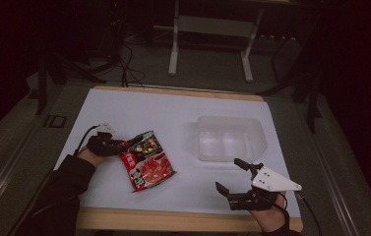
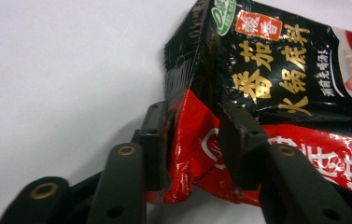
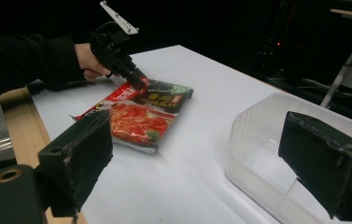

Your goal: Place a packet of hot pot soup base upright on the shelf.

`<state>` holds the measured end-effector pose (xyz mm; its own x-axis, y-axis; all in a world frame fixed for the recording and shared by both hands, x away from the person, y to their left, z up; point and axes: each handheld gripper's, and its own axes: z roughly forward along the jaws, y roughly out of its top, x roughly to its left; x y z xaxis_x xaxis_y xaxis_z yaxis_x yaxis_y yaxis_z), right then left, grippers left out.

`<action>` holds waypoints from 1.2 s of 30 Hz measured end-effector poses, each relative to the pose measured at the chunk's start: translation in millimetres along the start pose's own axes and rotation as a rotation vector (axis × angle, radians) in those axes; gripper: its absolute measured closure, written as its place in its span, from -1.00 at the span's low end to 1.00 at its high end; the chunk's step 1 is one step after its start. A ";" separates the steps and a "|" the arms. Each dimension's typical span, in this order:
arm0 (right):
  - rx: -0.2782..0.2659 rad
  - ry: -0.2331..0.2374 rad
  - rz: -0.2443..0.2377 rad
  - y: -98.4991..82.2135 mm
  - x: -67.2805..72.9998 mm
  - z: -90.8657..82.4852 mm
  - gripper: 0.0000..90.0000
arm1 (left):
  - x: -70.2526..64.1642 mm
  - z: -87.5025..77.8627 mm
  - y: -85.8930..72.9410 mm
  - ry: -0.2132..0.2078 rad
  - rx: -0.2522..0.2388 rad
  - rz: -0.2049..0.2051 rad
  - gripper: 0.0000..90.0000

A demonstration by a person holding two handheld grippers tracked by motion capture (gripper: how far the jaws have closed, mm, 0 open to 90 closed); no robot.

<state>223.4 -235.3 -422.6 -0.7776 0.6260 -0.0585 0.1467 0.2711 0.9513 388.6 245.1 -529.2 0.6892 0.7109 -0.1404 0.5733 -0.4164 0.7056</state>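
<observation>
- The left gripper (image 2: pixel 194 140) pinches the left edge of the red-and-black sauce packet (image 1: pixel 146 160), which lies near the table's (image 1: pixel 173 105) front-left.
- The right gripper (image 1: pixel 232 177) hangs released near the front edge, beside the clear tub (image 1: pixel 230 137).
- Advice: clamp firmly before lifting, since the foil looks slippery.

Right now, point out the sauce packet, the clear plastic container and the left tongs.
sauce packet (image 1: pixel 148 164): high view, on its red printed front.
clear plastic container (image 1: pixel 230 123): high view, on its far wall.
left tongs (image 2: pixel 194 140): left gripper view, midway between the two tips, which pinch the packet's edge.
</observation>
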 end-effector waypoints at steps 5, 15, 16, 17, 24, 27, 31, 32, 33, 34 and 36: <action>-0.003 -0.003 0.004 -0.2 -1.1 -0.3 -0.78 | -6.8 2.2 3.2 0.040 0.039 0.027 0.63; 0.005 -0.004 0.018 0.2 -1.4 0.4 -0.78 | -18.5 -1.3 8.3 0.084 0.051 0.075 0.96; 0.005 -0.004 0.018 0.2 -1.4 0.4 -0.78 | -18.5 -1.3 8.3 0.084 0.051 0.075 0.96; 0.004 -0.005 0.021 0.1 -2.1 0.1 -0.78 | -20.4 -1.9 9.2 0.095 0.052 0.084 0.96; -0.001 -0.009 0.027 0.4 -3.7 -0.7 -0.78 | -25.9 -19.6 16.8 0.089 0.001 0.110 0.96; 0.001 -0.013 0.033 0.7 -4.1 -0.9 -0.78 | -34.7 -32.2 24.4 0.097 -0.028 0.139 0.96; 0.000 -0.014 0.039 0.9 -4.7 -1.4 -0.70 | -41.1 -40.3 30.3 0.101 -0.049 0.164 0.96; -0.002 -0.014 0.042 1.0 -4.9 -1.6 -0.70 | -43.6 -42.9 31.8 0.101 -0.060 0.166 0.96; -0.002 -0.015 0.043 1.1 -5.1 -1.8 -0.70 | -45.5 -45.2 33.6 0.099 -0.062 0.171 0.96; -0.002 -0.015 0.043 1.1 -5.1 -1.8 -0.70 | -45.5 -45.2 33.6 0.099 -0.062 0.171 0.96; -0.001 -0.016 0.048 1.1 -5.6 -2.2 -0.70 | -53.3 -52.5 38.6 0.106 -0.087 0.198 0.96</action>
<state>226.6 -240.1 -420.5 -0.7601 0.6495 -0.0176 0.1825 0.2395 0.9536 350.8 220.9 -458.0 0.7314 0.6777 0.0766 0.3885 -0.5063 0.7699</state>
